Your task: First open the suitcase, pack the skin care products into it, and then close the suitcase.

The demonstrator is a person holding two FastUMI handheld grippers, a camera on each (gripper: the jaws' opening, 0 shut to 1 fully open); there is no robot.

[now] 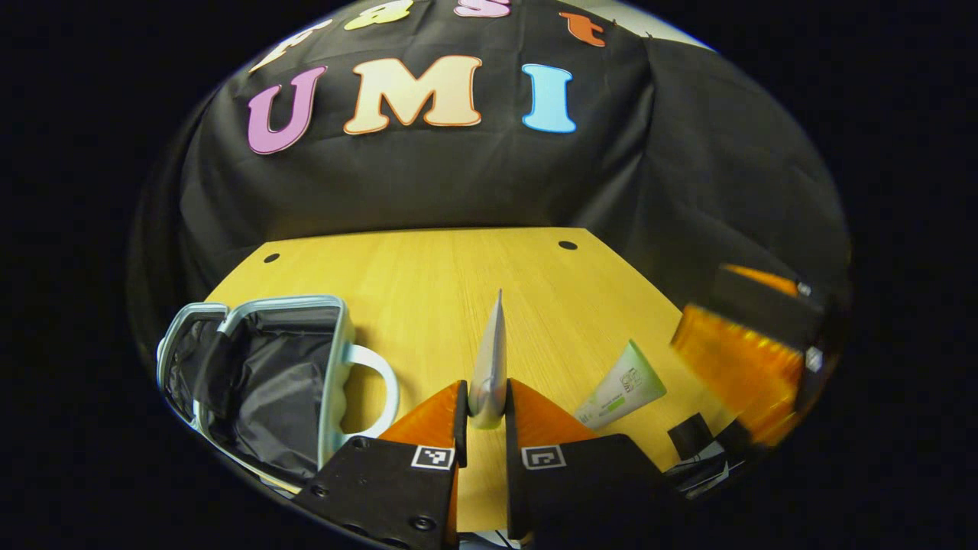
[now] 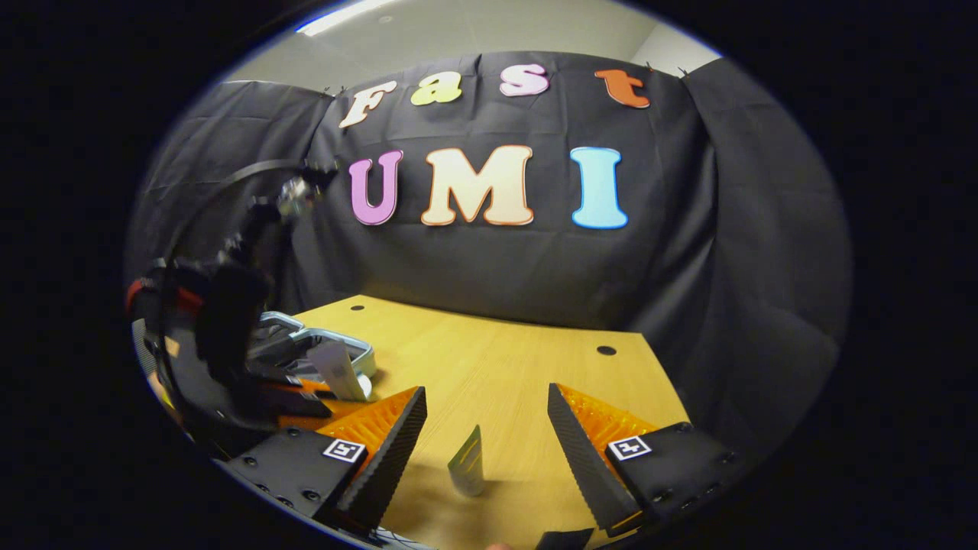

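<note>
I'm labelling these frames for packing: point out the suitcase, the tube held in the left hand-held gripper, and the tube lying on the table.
suitcase (image 1: 260,374), left gripper view, black lining inside.
held tube (image 1: 490,359), left gripper view, silver body.
lying tube (image 1: 623,393), left gripper view, green-white body.

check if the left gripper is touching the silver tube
Touching. In the left gripper view, the left gripper has both fingers pressed against the silver tube, with no gap on either side.

table (image 1: 428,283): pale wood grain, smooth, faint sheen
suitcase (image 1: 260,374): glossy light hard shell; black crinkled cloth lining
held tube (image 1: 489,367): smooth silvery plastic, slight shine
lying tube (image 1: 620,386): white-green plastic, satin
fingers (image 2: 393,451): translucent orange plastic, black ribbed pads
wall (image 2: 489,267): matt black cloth, creased
</note>
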